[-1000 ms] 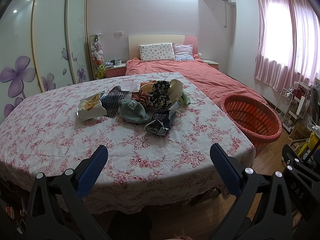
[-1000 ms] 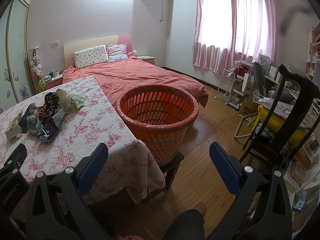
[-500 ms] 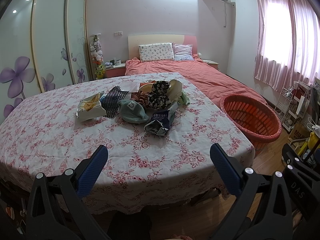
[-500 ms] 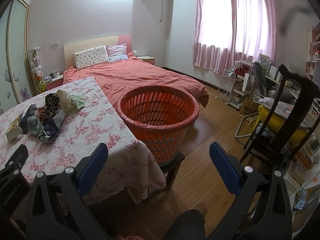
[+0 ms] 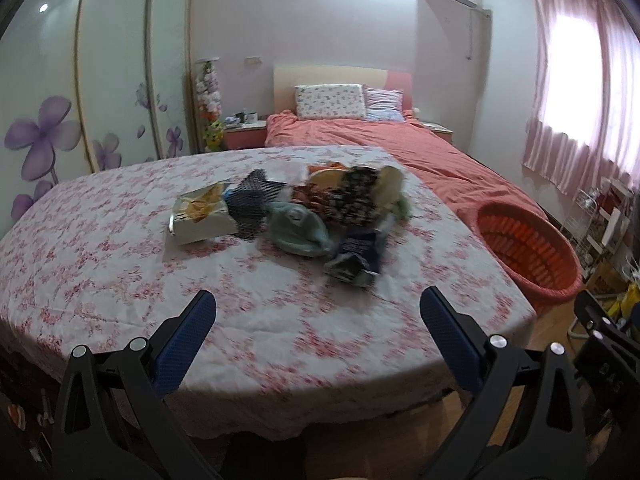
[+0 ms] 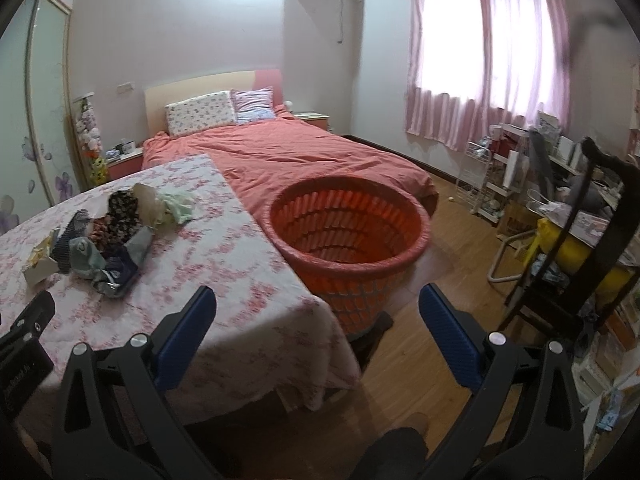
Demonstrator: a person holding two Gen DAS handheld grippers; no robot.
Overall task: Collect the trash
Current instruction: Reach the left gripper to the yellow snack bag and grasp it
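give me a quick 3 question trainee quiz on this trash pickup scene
1. True or false: the left tongs are holding a wrapper.
2. Where is the round orange slatted plastic basket? A) on the table B) on a low stand beside the table C) on the bed
3. Fill in: the pile of crumpled snack wrappers lies on the ___-patterned tablecloth.

Key: 1 false, both tongs, right too, are open and empty. 2 B. 3 floral.

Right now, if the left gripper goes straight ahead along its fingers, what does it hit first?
The left gripper, open, points over the floral tablecloth. Straight on, it probably meets the dark blue wrapper at the near edge of the trash pile first; depth is unclear.
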